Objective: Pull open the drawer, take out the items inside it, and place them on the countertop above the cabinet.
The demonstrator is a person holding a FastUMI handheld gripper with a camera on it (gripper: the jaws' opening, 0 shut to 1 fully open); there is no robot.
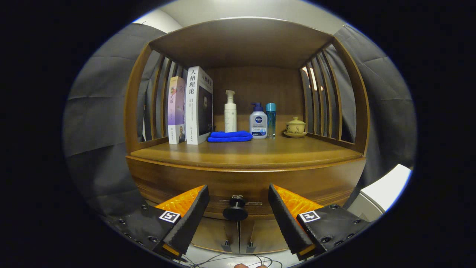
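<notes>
A wooden cabinet stands ahead with its drawer closed, the front flush under the countertop. A dark round knob juts from the drawer front. My gripper is open, its two fingers standing to the left and right of the knob with a gap on each side, touching nothing. What lies inside the drawer is hidden.
On the countertop, toward the back, stand two upright books, a folded blue cloth, a white pump bottle, a white-and-blue pump bottle, a slim blue bottle and a lidded cup on a saucer. Slatted sides enclose the shelf. Two small door handles sit below the drawer.
</notes>
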